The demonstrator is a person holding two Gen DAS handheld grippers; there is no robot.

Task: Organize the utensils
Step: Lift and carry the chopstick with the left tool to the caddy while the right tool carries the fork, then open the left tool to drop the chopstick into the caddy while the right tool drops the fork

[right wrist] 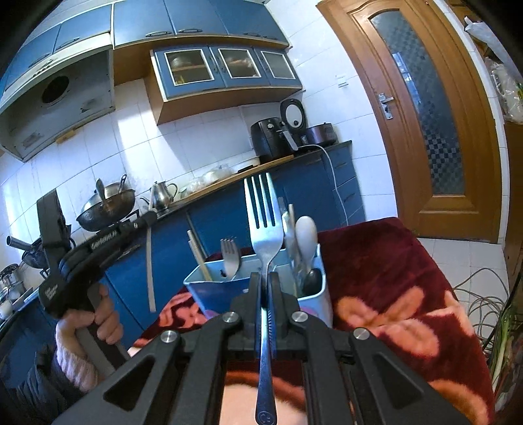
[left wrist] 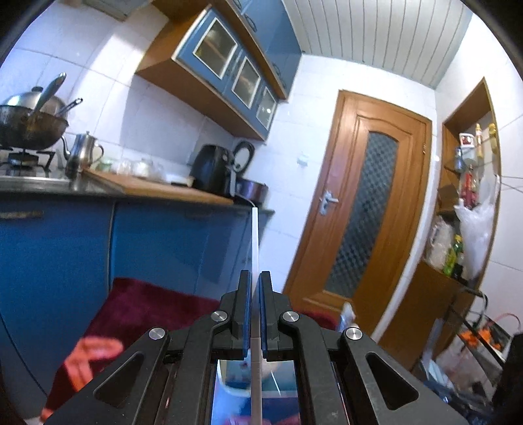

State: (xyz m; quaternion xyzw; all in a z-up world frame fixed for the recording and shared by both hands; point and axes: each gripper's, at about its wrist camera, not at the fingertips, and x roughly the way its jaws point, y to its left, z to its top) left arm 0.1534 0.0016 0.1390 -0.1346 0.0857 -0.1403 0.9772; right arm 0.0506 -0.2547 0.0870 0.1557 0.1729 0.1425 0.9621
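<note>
Blue kitchen cabinets (right wrist: 225, 19) and white wall tiles fill the background, with a wok (right wrist: 106, 209) on the stove, a steel teapot (right wrist: 161, 193) and a black air fryer (right wrist: 268, 139) along the worktop (right wrist: 228, 178). Nearer, a dark red floral blanket (right wrist: 392, 294) carries a blue-and-white utensil holder (right wrist: 222, 294) containing chopsticks (right wrist: 199, 258), a small fork (right wrist: 230, 258) and a white spoon (right wrist: 307, 235). Right gripper (right wrist: 264, 278): jaws clamped on a steel fork (right wrist: 264, 225), tines up, just in front of the holder. Left gripper (left wrist: 256, 278): jaws closed on a thin white chopstick (left wrist: 255, 242) pointing forward; the right view shows it hanging down from that gripper, left of the holder.
</note>
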